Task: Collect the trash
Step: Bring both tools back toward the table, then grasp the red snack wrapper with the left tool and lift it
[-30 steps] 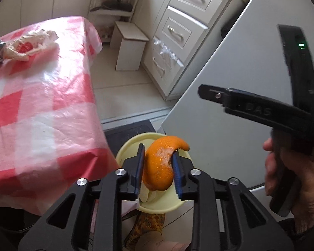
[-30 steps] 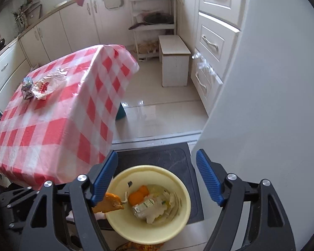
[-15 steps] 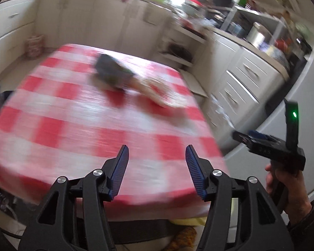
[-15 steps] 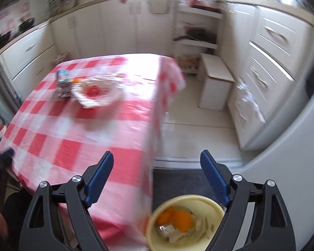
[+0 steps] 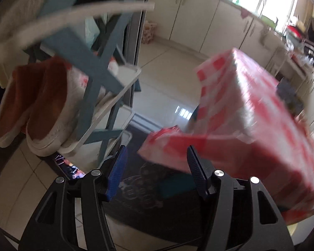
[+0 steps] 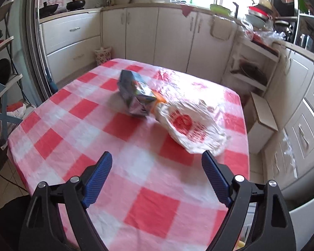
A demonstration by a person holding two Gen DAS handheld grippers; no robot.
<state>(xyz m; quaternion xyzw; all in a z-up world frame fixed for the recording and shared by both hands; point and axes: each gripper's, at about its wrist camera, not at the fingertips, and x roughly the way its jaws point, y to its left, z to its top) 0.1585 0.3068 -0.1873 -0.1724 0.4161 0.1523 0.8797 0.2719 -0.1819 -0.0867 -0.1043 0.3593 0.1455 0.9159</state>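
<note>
At centre frame on the checked table (image 6: 123,125), a creased foil packet (image 6: 136,95) touches a limp plastic bag (image 6: 190,125); both look light and crushable, so I would pinch a bunched fold with my released, empty right hand-held gripper (image 6: 157,179), its jaws having just widened.

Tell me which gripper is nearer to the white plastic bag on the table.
Right. The right gripper hovers open over the checked tablecloth, the white plastic bag just ahead. The left gripper is off the table's corner, aimed toward the floor.
</note>
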